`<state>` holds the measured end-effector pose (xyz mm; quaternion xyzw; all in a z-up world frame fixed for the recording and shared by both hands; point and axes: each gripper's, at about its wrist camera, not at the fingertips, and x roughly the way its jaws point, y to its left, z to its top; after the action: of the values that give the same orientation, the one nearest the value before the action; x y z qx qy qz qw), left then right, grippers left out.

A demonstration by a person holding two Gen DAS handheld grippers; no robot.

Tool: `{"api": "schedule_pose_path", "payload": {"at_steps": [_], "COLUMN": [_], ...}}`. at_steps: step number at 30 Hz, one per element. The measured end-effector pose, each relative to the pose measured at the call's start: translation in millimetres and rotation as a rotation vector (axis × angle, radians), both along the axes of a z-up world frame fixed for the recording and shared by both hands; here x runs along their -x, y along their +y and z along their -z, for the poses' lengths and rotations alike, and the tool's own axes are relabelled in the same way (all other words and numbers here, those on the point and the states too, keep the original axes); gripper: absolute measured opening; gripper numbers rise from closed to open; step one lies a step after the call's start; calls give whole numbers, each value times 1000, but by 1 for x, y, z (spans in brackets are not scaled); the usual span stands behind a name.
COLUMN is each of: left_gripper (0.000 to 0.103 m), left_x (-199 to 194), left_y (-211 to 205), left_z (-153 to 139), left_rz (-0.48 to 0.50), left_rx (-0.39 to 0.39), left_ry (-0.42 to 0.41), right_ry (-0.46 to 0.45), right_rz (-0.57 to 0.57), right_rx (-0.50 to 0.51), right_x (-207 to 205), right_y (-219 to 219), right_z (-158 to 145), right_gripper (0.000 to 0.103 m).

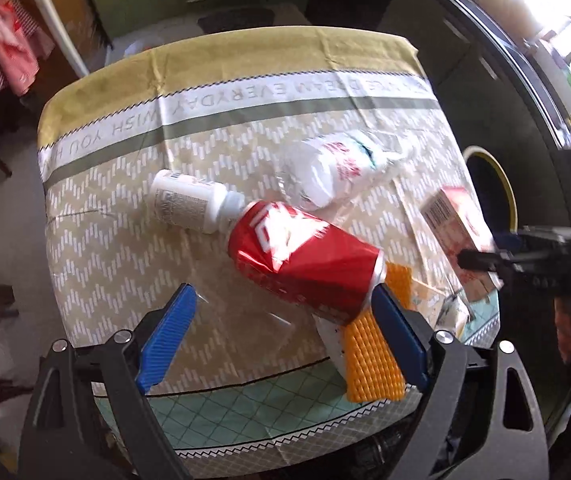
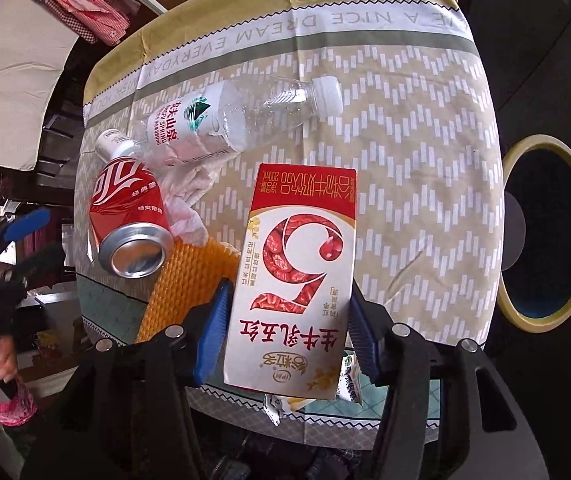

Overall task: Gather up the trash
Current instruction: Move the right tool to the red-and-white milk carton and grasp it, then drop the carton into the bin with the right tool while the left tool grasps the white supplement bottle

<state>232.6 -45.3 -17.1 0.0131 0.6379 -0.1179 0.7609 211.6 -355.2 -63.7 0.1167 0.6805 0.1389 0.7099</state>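
Observation:
A red soda can [image 1: 305,256] lies on the table, its base by the right finger of my open left gripper [image 1: 281,304], which holds nothing. A white pill bottle [image 1: 191,202] and a clear water bottle [image 1: 337,168] lie behind the can. My right gripper [image 2: 289,316] is shut on a red and white milk carton [image 2: 297,272], held above the table. The carton also shows in the left wrist view [image 1: 457,236]. The can [image 2: 129,216] and the water bottle [image 2: 229,116] show at the left in the right wrist view.
The table wears a beige zigzag cloth [image 2: 413,128]. An orange foam net [image 1: 373,356] and a crumpled white tissue [image 2: 189,196] lie by the can. A dark bin with a yellow rim [image 2: 545,232] stands right of the table. Small wrappers [image 2: 285,400] lie at the table's near edge.

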Motion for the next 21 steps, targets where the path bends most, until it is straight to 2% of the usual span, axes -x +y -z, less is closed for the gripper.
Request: {"api": "schedule_pose_path", "payload": {"at_steps": [4, 9, 15, 18, 21], "left_gripper": [85, 84, 78, 73, 63], "left_x": [-33, -59, -72, -79, -86], "left_y": [37, 60, 65, 65, 61], "left_z": [25, 53, 74, 82, 91], "left_rz": [-228, -383, -470, -497, -492], "left_rx": [17, 30, 80, 79, 67], "left_ry": [67, 110, 166, 179, 194], "right_ry": [-14, -29, -64, -92, -110], "right_rz": [-15, -35, -45, -47, -45], "right_rx": [-13, -43, -54, -55, -64], "right_x": [3, 13, 22, 29, 38], "right_y": [-6, -24, -45, -56, -69], "right_z": [-4, -6, -16, -21, -24], "right_gripper": [55, 54, 54, 54, 54]}}
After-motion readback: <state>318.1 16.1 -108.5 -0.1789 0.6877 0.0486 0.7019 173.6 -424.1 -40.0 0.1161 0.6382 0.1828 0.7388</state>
